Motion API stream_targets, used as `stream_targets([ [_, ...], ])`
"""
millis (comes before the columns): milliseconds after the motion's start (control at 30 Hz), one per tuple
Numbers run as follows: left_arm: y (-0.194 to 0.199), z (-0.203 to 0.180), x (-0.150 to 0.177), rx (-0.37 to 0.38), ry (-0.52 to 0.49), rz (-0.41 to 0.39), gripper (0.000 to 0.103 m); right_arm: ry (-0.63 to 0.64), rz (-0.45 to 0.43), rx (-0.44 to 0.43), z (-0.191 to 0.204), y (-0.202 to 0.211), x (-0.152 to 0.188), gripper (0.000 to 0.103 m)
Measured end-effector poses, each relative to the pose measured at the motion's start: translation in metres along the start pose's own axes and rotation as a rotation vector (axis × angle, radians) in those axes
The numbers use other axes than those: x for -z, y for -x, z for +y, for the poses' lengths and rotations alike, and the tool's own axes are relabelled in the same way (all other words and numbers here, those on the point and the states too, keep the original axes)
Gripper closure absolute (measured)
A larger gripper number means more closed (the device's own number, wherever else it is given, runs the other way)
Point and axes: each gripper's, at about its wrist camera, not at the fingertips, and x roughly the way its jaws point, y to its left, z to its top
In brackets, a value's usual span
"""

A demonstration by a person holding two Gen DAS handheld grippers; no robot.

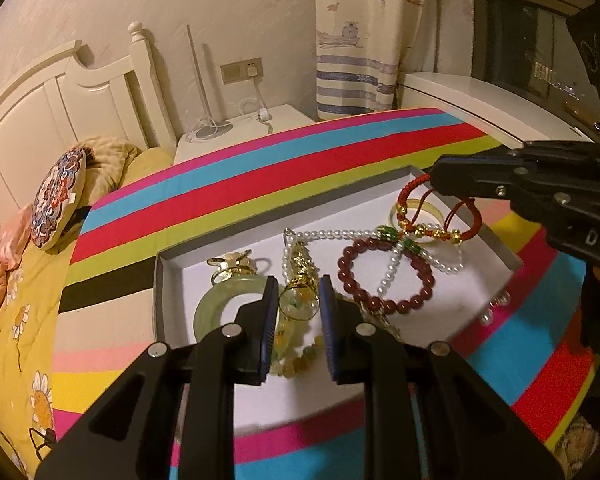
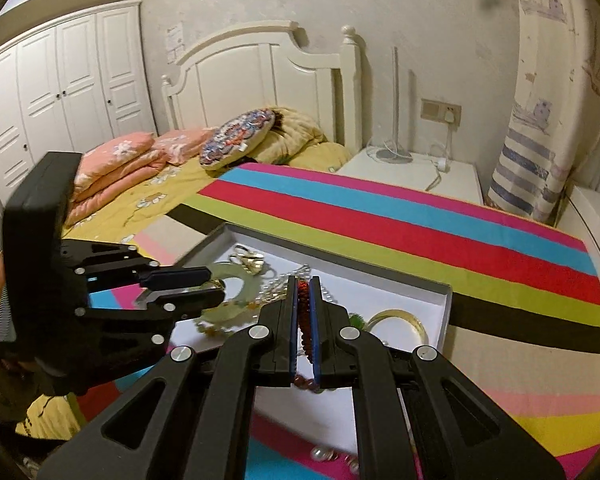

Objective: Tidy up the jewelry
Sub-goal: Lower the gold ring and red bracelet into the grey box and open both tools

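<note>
Holding the red cord bracelet (image 1: 440, 216) pinched in our right gripper (image 1: 436, 180), we hang it above the far right end of the white tray (image 1: 168, 264). Our left gripper (image 1: 298, 300) hovers parted over the gold ring (image 1: 300, 300), nearer the jade bangle (image 1: 216, 308) just left of it.

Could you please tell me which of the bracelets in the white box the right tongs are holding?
The red braided cord bracelet with gold beads. The right tongs pinch it, while the dark red round-bead bracelet lies untouched.
</note>
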Motion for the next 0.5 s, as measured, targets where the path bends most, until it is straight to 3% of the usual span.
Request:
stream_targets([
  [500, -0.045, -0.002, 0.001, -0.062, 0.026, 0.072, 0.082, -0.122, 0.106, 0.034, -0.029, -0.056, 0.01, 0.096],
])
